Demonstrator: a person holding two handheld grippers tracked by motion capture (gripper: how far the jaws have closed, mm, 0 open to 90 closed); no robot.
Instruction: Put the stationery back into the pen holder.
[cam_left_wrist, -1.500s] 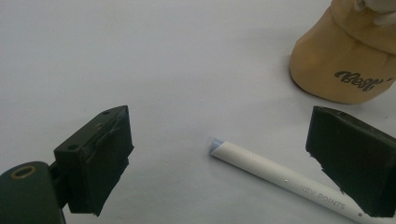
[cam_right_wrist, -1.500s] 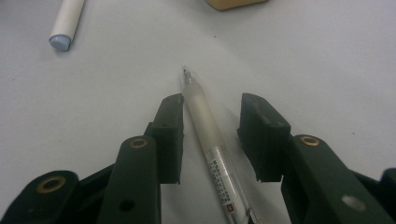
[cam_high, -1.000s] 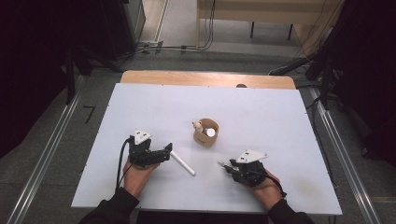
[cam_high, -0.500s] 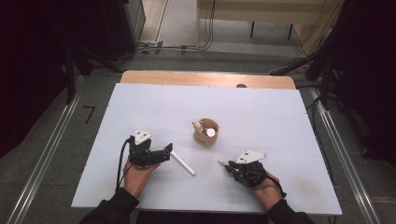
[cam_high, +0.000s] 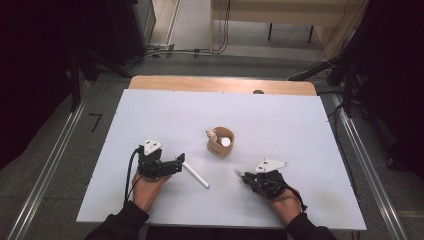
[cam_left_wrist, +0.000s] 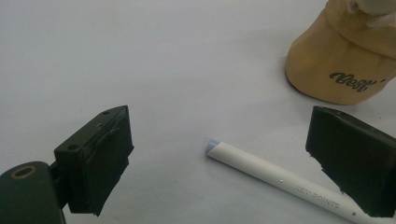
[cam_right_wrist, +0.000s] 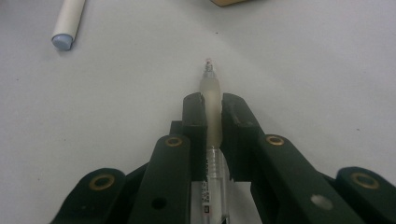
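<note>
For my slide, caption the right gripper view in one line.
Right gripper shut on a clear pen, tip forward over the white table, a white pen cap lying nearby.

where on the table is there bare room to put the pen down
Free: the far half of the table behind the cup, and the strip right of the cup. Crowded: the near middle, where the cap lies between the left gripper and the right gripper, shut on the pen.
</note>
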